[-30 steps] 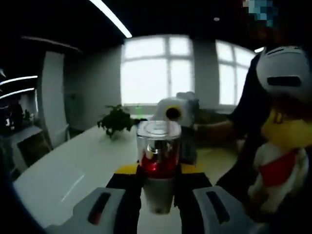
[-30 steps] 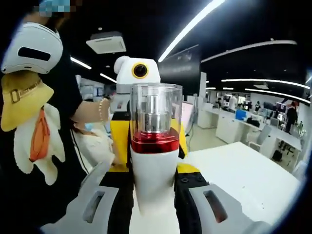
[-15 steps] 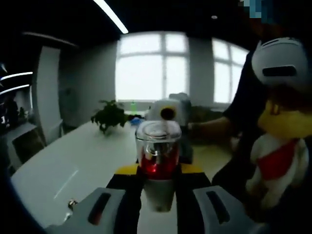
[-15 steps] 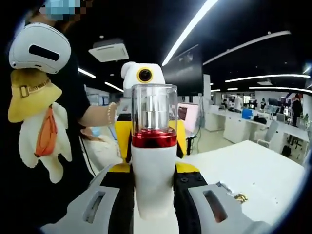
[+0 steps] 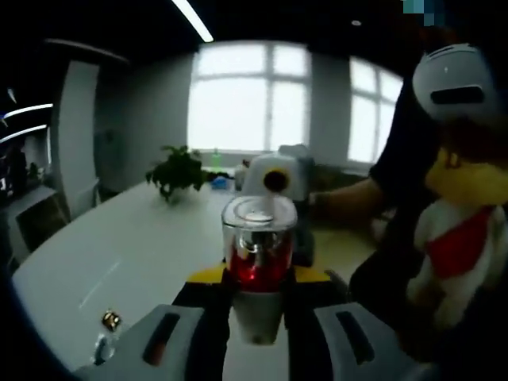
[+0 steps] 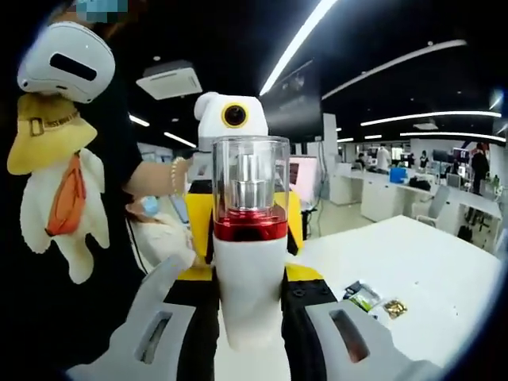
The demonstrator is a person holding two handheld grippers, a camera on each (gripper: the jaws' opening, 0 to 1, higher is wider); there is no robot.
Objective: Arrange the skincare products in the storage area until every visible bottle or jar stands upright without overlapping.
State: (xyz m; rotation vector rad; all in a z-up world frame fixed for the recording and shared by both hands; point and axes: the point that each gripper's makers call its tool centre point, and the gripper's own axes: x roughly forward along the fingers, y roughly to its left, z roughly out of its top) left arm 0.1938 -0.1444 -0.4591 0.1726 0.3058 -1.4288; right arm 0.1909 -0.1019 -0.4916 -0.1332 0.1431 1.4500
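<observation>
Early yet: bottle (image 6: 251, 238) clamped between both tools, left tool (image 5: 255, 313) and right tool (image 6: 249, 317), aloft (upright), not yet placed on surface (image 6: 413, 270).

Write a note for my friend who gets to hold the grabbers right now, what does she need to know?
Both grippers are shut on one pump bottle, held upright in the air between them: right gripper from one side, left gripper from the other.
The bottle has a white body, a red band and a clear cap.
Below lies a white table with a few small items; a small jar sits near the left gripper.
Done: bottle lifted.
Left: stand it upright on the table, clear of the other things.
</observation>
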